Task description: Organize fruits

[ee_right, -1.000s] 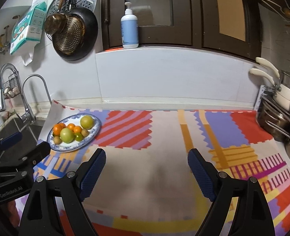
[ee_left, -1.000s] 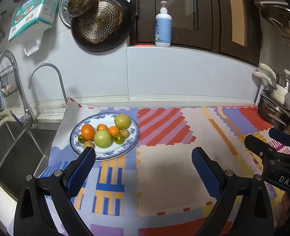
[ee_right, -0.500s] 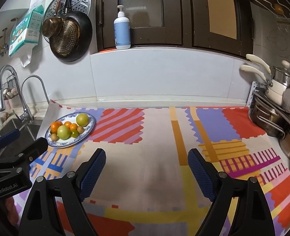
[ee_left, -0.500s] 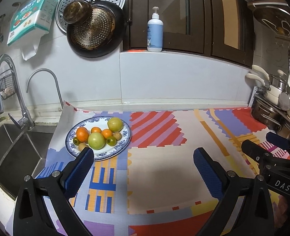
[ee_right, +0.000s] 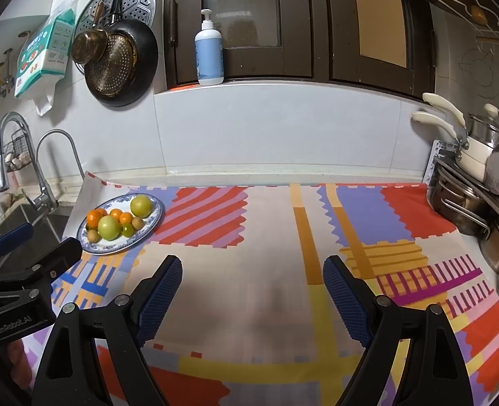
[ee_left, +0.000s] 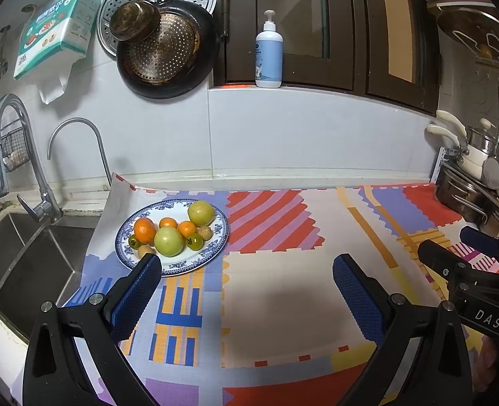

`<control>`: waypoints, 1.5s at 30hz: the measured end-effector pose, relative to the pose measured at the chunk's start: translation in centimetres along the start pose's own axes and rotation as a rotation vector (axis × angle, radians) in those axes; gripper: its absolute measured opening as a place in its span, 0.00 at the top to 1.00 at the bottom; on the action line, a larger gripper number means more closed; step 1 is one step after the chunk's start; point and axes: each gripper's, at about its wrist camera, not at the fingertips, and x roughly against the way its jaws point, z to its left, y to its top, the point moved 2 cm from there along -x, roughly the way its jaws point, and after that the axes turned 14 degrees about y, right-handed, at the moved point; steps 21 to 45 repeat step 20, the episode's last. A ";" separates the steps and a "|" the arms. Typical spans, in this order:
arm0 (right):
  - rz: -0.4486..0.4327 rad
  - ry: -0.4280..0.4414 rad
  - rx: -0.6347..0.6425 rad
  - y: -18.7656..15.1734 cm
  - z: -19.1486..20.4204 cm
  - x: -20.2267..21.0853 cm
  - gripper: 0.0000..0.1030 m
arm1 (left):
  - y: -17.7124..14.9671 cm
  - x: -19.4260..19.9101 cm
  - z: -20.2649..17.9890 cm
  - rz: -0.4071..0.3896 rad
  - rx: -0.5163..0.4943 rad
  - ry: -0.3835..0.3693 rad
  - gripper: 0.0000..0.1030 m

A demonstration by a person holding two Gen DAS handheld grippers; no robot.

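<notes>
A blue-and-white plate point(ee_left: 215, 248) point(ee_right: 149, 230) sits on the left of the patterned mat, near the sink. On it lie several fruits: two large green ones point(ee_left: 169, 241) point(ee_right: 141, 205), oranges point(ee_left: 144, 229) point(ee_right: 94, 218), small dark green and small brown ones. My left gripper point(ee_left: 247, 265) hovers open just in front of the plate, nothing between its blue pads. My right gripper point(ee_right: 252, 267) is open over the bare middle of the mat, well to the right of the plate. Each gripper shows at the edge of the other's view.
A steel sink point(ee_left: 19, 264) with two taps point(ee_left: 22, 155) borders the mat on the left. Stacked pots and pans point(ee_right: 466, 203) crowd the right end. A pump bottle point(ee_left: 269, 57) stands on the window ledge; pans hang on the wall point(ee_left: 165, 54).
Both views shifted a little: the plate now sits slightly farther from the left gripper and more of the wall shows. Both grippers stayed open and empty; the fruits did not move.
</notes>
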 end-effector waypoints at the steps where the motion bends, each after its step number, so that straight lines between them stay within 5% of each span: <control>1: 0.000 0.000 0.000 0.0 0.0 -0.1 0.17 | 0.0 0.0 0.0 0.000 0.000 -0.001 0.00; 45: 0.015 0.001 -0.004 0.1 -0.6 -0.9 0.17 | -0.1 -1.0 -0.6 0.041 -0.008 -0.013 0.00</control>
